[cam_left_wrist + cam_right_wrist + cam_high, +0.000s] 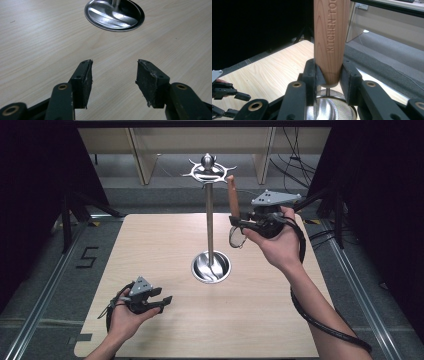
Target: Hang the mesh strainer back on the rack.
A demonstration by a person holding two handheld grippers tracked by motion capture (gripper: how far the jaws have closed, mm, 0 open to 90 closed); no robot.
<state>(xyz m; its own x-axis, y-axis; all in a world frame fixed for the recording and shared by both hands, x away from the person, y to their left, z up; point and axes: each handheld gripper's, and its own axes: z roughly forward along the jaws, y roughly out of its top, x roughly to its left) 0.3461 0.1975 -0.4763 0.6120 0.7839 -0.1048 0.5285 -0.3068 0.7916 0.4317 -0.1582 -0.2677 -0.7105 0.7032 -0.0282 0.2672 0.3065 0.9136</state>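
Above table (165, 245), strainer handle (331, 37) between fingers (312, 75)

Handle (331, 37) top cropped — sieve mesh (332, 110) half-hidden.

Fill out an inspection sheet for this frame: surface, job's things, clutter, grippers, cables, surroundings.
Surface: light wooden table, bare.
Job's things: strainer with wooden handle upright, mesh bowl below; metal hanging stand with round base and hooked top ring, nothing on its hooks.
Clutter: nothing seen.
Grippers: right gripper clamps the strainer handle, raised beside the stand's top; left gripper open, low over the table.
Cables: black cable trailing along the right forearm.
Surroundings: dark curtains, grey floor, floor rails.
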